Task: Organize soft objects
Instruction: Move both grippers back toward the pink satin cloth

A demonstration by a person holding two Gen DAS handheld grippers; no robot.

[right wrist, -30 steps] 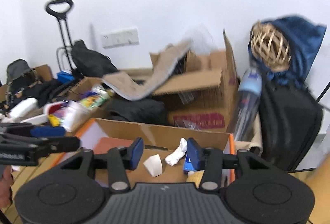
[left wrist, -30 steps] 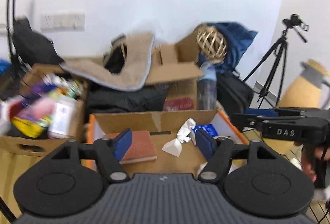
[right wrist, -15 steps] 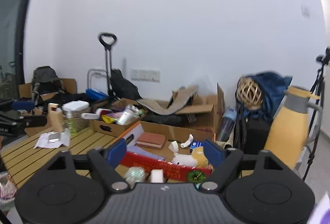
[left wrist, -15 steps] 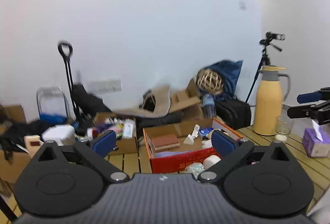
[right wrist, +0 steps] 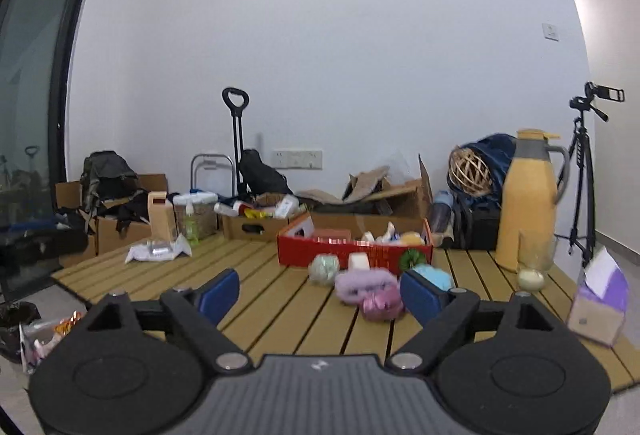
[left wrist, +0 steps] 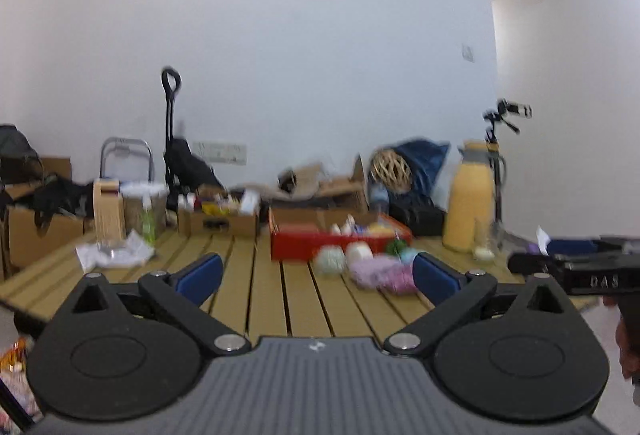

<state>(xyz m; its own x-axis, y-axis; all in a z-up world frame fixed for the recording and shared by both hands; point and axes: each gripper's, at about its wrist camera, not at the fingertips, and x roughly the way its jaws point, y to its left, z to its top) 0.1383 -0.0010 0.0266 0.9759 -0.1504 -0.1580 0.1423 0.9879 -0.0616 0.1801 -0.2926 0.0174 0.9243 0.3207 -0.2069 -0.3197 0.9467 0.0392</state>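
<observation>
I see the left gripper and right gripper both spread wide, nothing between their jaws. Soft objects sit centre frame, before the red box.

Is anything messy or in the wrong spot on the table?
Yes. Several soft things, a mint puff, a lilac fluffy piece, a pink one and a blue puff, lie loose on the slatted table in front of the red box, not in it. Crumpled wrapping lies at the far left.
</observation>
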